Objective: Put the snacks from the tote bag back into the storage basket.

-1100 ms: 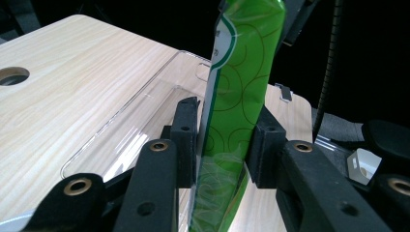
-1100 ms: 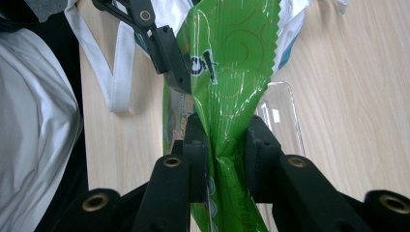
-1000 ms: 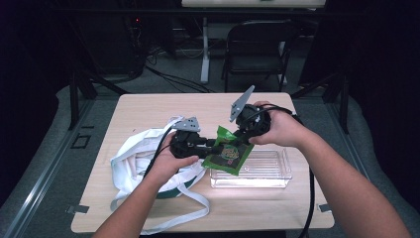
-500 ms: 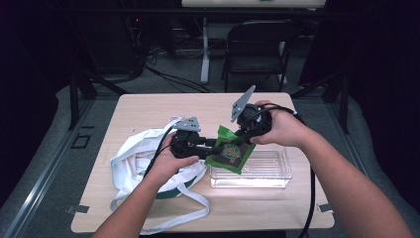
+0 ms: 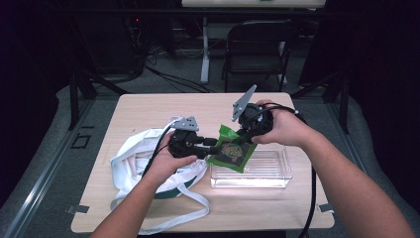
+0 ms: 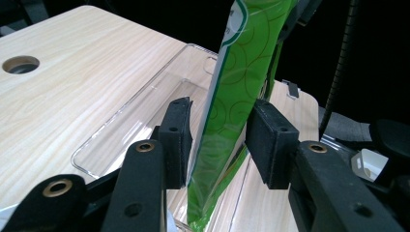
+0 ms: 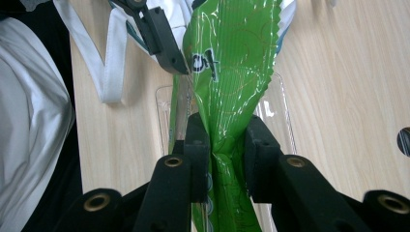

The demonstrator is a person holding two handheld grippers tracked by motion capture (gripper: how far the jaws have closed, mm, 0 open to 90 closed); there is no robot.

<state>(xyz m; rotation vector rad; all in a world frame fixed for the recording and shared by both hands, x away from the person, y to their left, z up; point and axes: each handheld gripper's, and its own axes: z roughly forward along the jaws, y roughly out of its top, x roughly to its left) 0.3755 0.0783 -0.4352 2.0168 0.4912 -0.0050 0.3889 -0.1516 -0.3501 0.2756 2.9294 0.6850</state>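
Far left on the tabletop (image 5: 148, 106) we see a white cloth bag (image 5: 133, 158) with green trim, its straps trailing toward the near edge. The person's left hand (image 5: 166, 161) rests over the bag and holds the left gripper (image 5: 214, 145), pointed right toward the green snack packet (image 5: 229, 151). In the left gripper view the jaws stand open — a pad on each side of the packet (image 6: 232, 96), clear gaps both sides, nothing gripped. The packet hangs upright between them, lower end down over the clear plastic tray (image 6: 130, 130).

Middle of the high view: the packet is held up off the tabletop, tilted, over the tray's left end and just beside the bag. The clear plastic tray (image 5: 262, 173) sits on the tabletop right of the bag.

Right: the right hand (image 5: 282, 126) holds the right gripper (image 5: 241, 138), grey plate tipped up. In the right gripper view the jaws are closed tight on the packet (image 7: 232, 63) — film crumpled between the pads — with the tray (image 7: 283, 116) below it and the left gripper's jaw at the packet's upper left; we can't tell if it touches.
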